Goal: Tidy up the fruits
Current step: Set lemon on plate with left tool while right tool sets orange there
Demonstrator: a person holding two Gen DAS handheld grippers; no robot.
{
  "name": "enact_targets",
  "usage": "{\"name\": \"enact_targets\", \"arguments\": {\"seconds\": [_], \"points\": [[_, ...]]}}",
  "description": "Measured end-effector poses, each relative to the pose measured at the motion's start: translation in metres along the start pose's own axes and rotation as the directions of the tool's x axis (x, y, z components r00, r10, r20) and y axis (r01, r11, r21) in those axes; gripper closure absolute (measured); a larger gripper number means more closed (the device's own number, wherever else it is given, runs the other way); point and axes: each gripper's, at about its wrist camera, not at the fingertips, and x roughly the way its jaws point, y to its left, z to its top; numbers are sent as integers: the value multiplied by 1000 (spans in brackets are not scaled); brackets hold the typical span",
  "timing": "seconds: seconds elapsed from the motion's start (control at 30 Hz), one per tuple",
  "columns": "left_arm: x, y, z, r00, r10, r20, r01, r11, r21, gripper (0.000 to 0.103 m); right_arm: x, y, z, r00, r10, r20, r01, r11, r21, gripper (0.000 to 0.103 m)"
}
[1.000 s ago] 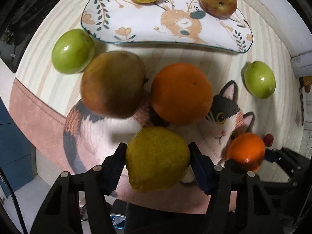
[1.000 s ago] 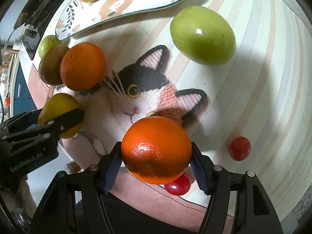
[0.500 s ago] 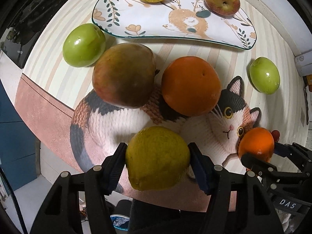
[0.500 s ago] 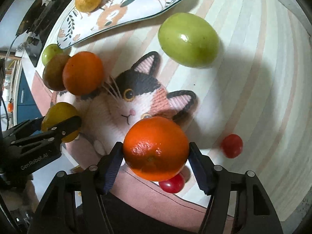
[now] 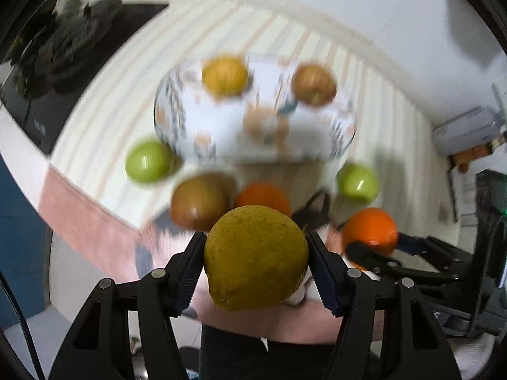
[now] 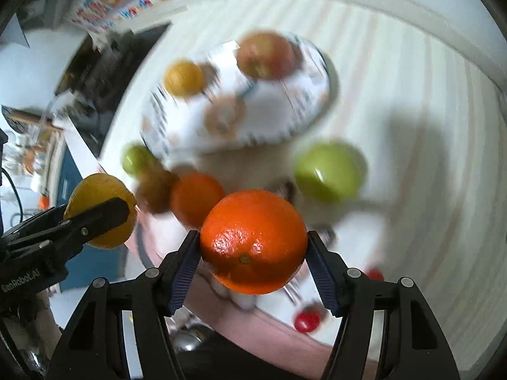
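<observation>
My left gripper [image 5: 255, 264] is shut on a yellow-green lemon [image 5: 255, 256] and holds it high above the mat. My right gripper [image 6: 253, 250] is shut on an orange [image 6: 253, 240], also lifted. The patterned plate [image 5: 253, 133] lies ahead with a yellow citrus [image 5: 225, 76] and an apple [image 5: 313, 85] on it. On the mat lie two green fruits [image 5: 147, 161] [image 5: 358, 182], a brown-green mango [image 5: 198, 202] and another orange [image 5: 263, 196]. The right gripper and its orange [image 5: 369, 231] show at the right of the left wrist view. The view is motion-blurred.
Two cherry tomatoes [image 6: 307, 321] [image 6: 374, 275] lie on the striped cat mat [image 6: 412, 126] near its front edge. A dark appliance [image 5: 63, 72] stands at the back left. A white wall edge runs behind the plate.
Both grippers have risen and tilted up with their fruits. The plate and the loose fruits now look farther away and blurred.
</observation>
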Motion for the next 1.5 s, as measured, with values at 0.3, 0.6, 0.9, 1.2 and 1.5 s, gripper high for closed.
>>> {"name": "enact_targets", "arguments": {"seconds": [0.3,0.6,0.9,1.2,1.5], "points": [[10,48,99,995,96,-13,-96,995,-23,42,55,55,95,1000,25,-8,-25,1000,-2,35],[68,87,135,983,71,-168,-88,991,-97,42,133,86,132,995,15,-98,-21,998,-55,35],[92,97,137,971,25,-237,-62,987,-149,42,151,93,145,988,11,-156,-24,996,-85,31],[74,96,141,982,53,-183,-78,987,-137,11,130,87,142,986,-47,-159,34,996,-87,10],[34,94,115,983,163,-81,-174,973,-151,11,87,70,117,981,-174,-90,164,980,-109,9]]}}
